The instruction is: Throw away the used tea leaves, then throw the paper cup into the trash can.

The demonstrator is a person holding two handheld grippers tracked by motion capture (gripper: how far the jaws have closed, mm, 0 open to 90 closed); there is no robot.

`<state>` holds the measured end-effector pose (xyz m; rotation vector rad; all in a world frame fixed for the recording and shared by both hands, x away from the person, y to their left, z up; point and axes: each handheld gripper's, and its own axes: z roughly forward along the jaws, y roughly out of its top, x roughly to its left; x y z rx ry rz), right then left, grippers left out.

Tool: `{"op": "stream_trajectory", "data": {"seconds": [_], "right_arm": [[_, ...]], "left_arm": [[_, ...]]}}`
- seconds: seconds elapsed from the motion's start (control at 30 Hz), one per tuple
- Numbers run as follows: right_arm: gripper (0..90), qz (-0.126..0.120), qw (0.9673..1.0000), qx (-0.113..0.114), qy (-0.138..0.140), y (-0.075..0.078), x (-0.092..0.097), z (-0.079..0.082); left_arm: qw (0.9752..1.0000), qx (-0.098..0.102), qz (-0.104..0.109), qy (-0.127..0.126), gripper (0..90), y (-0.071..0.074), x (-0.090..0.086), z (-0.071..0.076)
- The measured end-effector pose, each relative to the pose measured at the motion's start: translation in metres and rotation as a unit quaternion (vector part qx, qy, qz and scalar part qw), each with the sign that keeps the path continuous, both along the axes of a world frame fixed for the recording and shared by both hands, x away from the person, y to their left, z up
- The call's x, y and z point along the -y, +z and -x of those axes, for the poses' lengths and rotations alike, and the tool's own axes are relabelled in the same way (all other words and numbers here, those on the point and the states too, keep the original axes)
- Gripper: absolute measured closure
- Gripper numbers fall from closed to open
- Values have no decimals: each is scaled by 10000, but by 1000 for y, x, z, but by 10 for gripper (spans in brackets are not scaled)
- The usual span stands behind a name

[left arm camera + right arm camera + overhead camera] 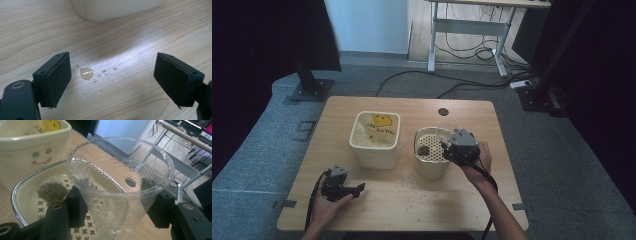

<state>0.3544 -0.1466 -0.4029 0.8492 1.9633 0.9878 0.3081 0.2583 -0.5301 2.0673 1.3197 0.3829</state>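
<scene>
Right gripper view puts me almost inside the clear, ribbed plastic cup (120,187): the right gripper (117,207) has its 2 black jaws clamped on the cup's lower wall from either side, and the cup hangs tilted over the cream strainer bin with the perforated insert (25,195). A dark, soggy teabag-like lump (52,191) lies on that insert; I cannot say for sure what it is, the view is soft there.

From the high view, the same cup sits at the right gripper (447,146), just above the strainer bin (430,150), beside the cream square tub with the yellow smiley face (376,139) on the light wooden table (402,200).

That cup looks thin, light and easily crushed. I judge a gentle squeeze low on the ribbed wall is right, since the ribs stiffen it there; the rim would likely buckle.

The left gripper (354,190) rests on the table near the front edge, jaws spread wide and holding nothing. Between them, in the left gripper view, lie small drops of water (86,73), so anything wet may be slippery.
</scene>
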Motion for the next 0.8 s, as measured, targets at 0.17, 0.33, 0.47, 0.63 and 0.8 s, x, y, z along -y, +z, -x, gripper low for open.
{"op": "stream_trajectory", "data": {"seconds": [0.17,0.33,0.47,0.63,0.8], "right_arm": [[411,-359,9993,-37,-35,2,6,0],[412,-530,9986,-53,-29,4,8,0],[412,-637,9979,-78,-12,5,8,-1],[411,-892,9960,-72,59,10,4,-2],[411,-1087,9938,-123,187,14,-3,-4]], "left_arm": [[10000,-6,0,3,147,0,0,0],[10000,-9,3,0,147,0,0,0],[10000,-10,-8,-8,147,0,0,1],[10000,22,15,21,147,1,-1,2],[10000,22,21,20,148,1,-1,2]]}}
